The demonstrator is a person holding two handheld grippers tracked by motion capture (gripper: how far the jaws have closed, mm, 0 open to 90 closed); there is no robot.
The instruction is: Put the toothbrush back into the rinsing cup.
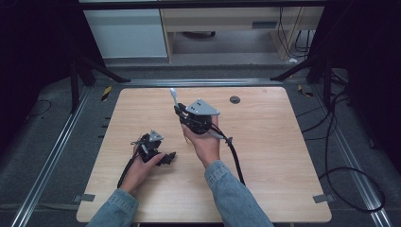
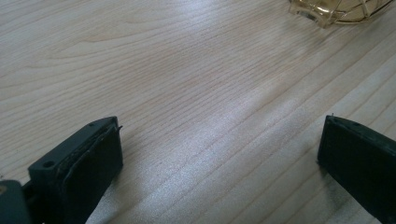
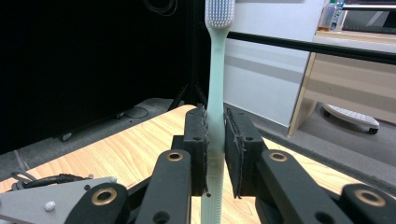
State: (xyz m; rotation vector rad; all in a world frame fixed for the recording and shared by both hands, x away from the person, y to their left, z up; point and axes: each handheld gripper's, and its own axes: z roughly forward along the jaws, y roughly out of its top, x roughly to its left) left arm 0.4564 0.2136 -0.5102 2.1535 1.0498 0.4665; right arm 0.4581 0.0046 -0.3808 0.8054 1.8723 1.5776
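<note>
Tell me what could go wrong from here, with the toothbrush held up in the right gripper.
The toothbrush is clamped low on its handle in the right gripper, most of it standing free above, so it may pivot or slip. The open left gripper sits low over the table near an amber ribbed object; it could knock that.

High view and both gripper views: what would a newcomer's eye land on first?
First, the pale green toothbrush, clamped upright in the right gripper above the middle of the wooden table, bristle head on top. Next, the left gripper, low over the table's near left with its jaws wide apart. Last, an amber wire-like object at the left gripper view's top edge.
</note>
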